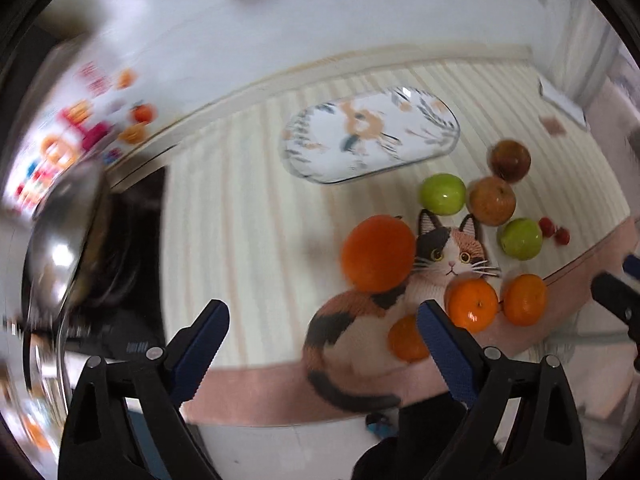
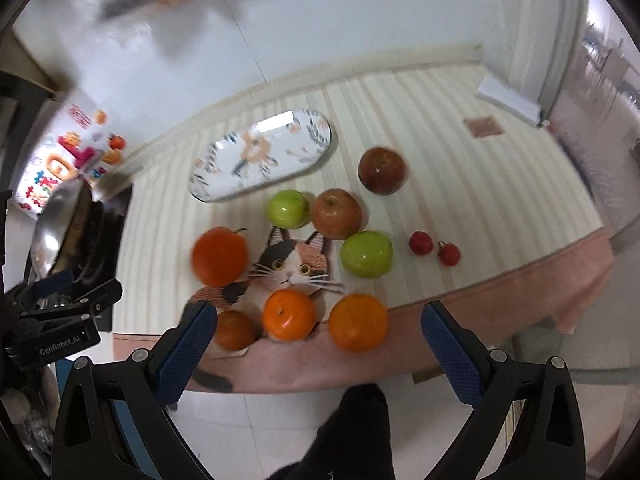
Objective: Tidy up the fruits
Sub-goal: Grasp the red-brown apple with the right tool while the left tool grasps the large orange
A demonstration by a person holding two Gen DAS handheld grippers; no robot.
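Note:
Fruit lies on a striped tablecloth (image 2: 460, 184) around a cat-shaped mat (image 2: 292, 268). Several oranges sit near the front edge, one large (image 2: 219, 255), one at the middle (image 2: 289, 314) and one to the right (image 2: 358, 322). Two green apples (image 2: 289, 209) (image 2: 366, 254), two red apples (image 2: 337, 213) (image 2: 382, 170) and two small red fruits (image 2: 421, 242) lie behind. An oval floral plate (image 2: 262, 154) (image 1: 370, 134) is empty at the back. My left gripper (image 1: 324, 320) and right gripper (image 2: 316, 322) are both open and empty, above the table's front edge.
A steel pan (image 1: 60, 240) (image 2: 56, 224) sits on a dark stove at the left. A box with colourful print (image 2: 68, 156) stands behind it. A white object (image 2: 508, 100) and a small brown patch (image 2: 483, 126) lie at the back right. The left gripper's body (image 2: 56, 320) shows at the left.

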